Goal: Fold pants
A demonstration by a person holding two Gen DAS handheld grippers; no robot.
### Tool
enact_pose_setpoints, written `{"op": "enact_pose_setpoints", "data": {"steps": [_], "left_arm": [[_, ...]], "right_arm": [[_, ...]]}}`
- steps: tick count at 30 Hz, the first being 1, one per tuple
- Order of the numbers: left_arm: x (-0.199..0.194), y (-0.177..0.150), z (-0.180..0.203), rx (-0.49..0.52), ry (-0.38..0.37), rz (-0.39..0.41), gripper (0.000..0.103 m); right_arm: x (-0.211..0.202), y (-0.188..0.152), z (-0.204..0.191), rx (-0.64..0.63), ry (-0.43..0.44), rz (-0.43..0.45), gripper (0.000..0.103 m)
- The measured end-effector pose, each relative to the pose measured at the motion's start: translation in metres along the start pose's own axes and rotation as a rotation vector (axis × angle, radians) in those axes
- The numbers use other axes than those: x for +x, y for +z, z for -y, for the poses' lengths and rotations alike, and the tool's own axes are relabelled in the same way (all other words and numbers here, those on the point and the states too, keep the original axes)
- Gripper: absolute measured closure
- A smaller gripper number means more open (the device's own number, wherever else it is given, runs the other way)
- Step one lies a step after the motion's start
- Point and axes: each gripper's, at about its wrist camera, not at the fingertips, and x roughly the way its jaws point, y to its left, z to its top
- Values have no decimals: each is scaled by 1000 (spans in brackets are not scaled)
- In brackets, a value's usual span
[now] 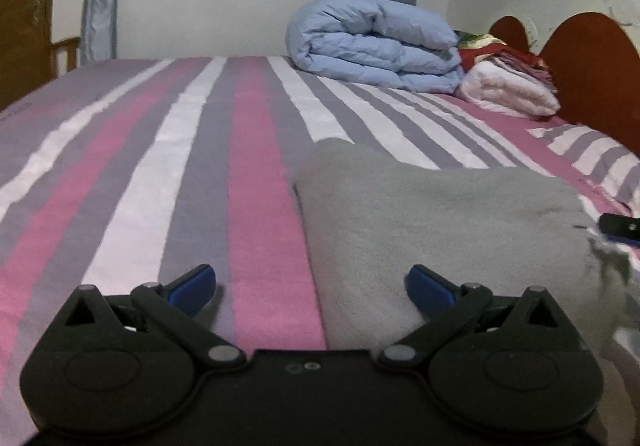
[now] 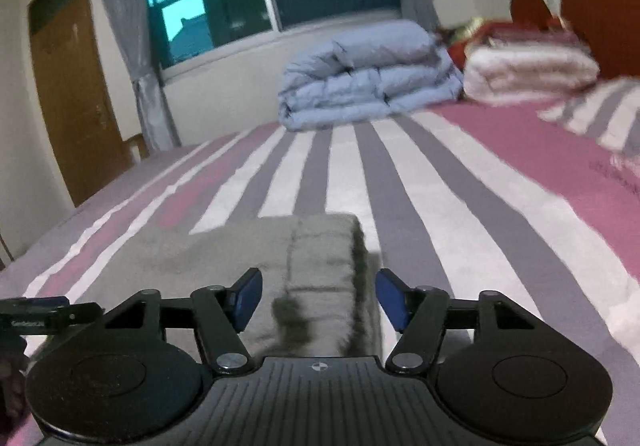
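My left claw stands spread wide with nothing between its blue pads, hanging low over the striped bedspread; the grey pants lie just ahead and to the right of it, with their left edge running under my right-hand pad. My right claw is also parted and grips nothing: the pants' right end sits directly ahead of and beneath it, the cloth showing in the gap, but the pads do not press on it. From the right wrist view the bundle looks stacked in layers, with a squared far corner and a darker side face dropping to the sheet just inside my right pad. I judge the fold to be made, or very nearly, and the step in hand to be letting go cleanly and tidying. To do that well I should keep both claws open and draw them back and up without catching the top layer, since soft knit cloth like this will likely drag along with a pad that brushes it. If the near right edge is loose, as the ragged bit at the far right of the left wrist view suggests, I would nudge it flush with a pad's flat face instead of pinching it. The blue folded duvet and the stacked blankets sit well beyond both claws, near the headboard, so they are no hindrance.
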Motion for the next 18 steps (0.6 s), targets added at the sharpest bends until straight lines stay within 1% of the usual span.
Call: {"op": "enact_pose_setpoints", "data": {"steps": [2, 4, 5, 7, 8, 9, 12, 13, 14, 16, 17, 18], "left_arm": [[1, -3, -3, -20, -52, -33, 6], [7, -5, -8, -52, -111, -91, 6], [11, -5, -9, -64, -132, -120, 6], [17, -5, -15, -89, -154, -152, 6], [21, -4, -22, -118, -184, -171, 6], [25, -4, -27, -137, -206, -183, 6], [36, 0, -40, -165, -284, -219, 7], [40, 3, -43, -169, -311, -232, 7], [44, 5, -43, -162, -327, -243, 8], [48, 8, -42, -144, -359, -262, 8], [49, 9, -41, -136, -382, -267, 8], [49, 8, -39, -124, -384, -269, 8]], "right_arm": [[0, 0, 17, 109, 51, -40, 37], [2, -2, 34, 214, 68, -85, 37], [4, -3, 42, 272, 81, -114, 36], [10, -5, 57, 371, 125, -174, 36], [14, -7, 64, 422, 149, -204, 36], [15, -7, 71, 467, 172, -214, 35], [20, -1, 81, 516, 219, -247, 31], [23, 1, 84, 529, 237, -261, 28], [26, 3, 85, 535, 253, -275, 24], [26, 4, 82, 527, 286, -303, 20], [25, 5, 82, 516, 299, -309, 20], [25, 8, 83, 507, 309, -310, 20]]}}
